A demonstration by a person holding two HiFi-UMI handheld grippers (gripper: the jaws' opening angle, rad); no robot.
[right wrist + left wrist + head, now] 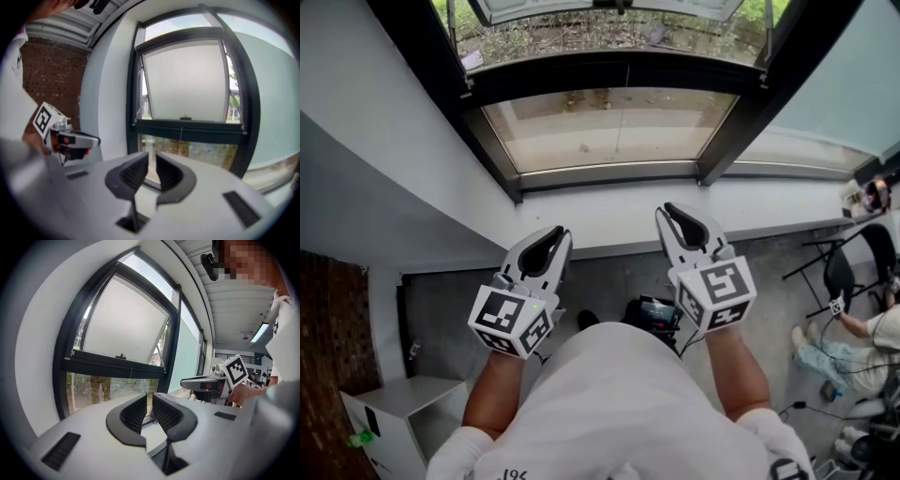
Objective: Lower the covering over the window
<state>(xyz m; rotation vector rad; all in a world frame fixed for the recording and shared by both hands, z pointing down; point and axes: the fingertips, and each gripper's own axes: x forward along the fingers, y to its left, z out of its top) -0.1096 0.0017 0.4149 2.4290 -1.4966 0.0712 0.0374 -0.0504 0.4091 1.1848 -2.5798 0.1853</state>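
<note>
The window (609, 127) has a black frame, with a frosted upper sash (185, 82) tilted outward and a clear lower pane. A thin cord (182, 133) hangs down at the frame's middle and also shows in the left gripper view as a thin cord (131, 380). No covering shows over the glass. My left gripper (555, 232) and right gripper (672, 211) hover side by side before the white sill (609, 211), pointing at the window. In its own view the left gripper (149, 397) has a narrow gap between its pads, with nothing in it. The right gripper (152, 157) has a slightly wider empty gap.
A white cabinet (394, 412) stands at the lower left beside a brick wall (328, 347). A black device (652, 314) lies on the floor under the sill. To the right are a black chair (844, 267) and a seated person (862, 328) among cables.
</note>
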